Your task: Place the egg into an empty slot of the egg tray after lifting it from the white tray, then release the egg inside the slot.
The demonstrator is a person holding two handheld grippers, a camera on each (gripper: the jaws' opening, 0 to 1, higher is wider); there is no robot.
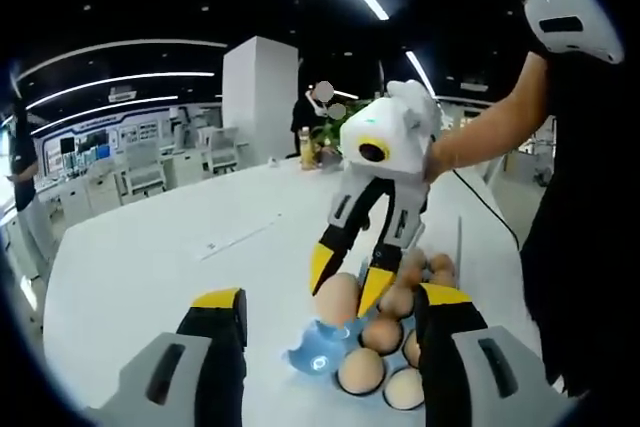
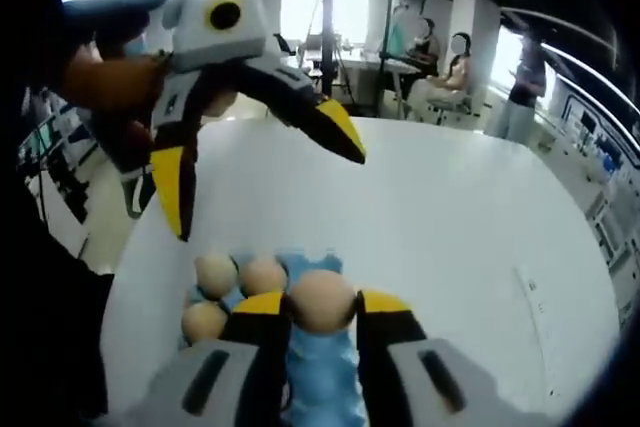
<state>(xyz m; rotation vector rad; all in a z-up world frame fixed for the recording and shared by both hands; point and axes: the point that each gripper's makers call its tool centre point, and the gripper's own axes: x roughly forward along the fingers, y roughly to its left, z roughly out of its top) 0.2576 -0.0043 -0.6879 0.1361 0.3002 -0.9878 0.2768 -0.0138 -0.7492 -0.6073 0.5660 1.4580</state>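
Observation:
A brown egg (image 2: 320, 309) is pinched between the yellow-tipped jaws of my right gripper (image 2: 321, 302), which is shut on it just above the blue egg tray (image 2: 322, 387). Three eggs (image 2: 215, 273) sit in the tray's slots to its left. In the left gripper view the right gripper (image 1: 346, 292) comes in from the right in a person's hand and holds the egg (image 1: 338, 299) over the near-left end of the tray (image 1: 312, 355), which holds several eggs (image 1: 360, 369). My left gripper (image 1: 330, 295) is open wide, its jaws on either side of the tray; it hangs above the tray (image 2: 265, 187).
The tray lies near one edge of a large white table (image 1: 170, 247). A person's arm (image 1: 490, 132) and dark-clothed body stand at the right. Desks, a white pillar (image 1: 260, 97) and seated people (image 2: 450, 72) lie beyond the table's far edge.

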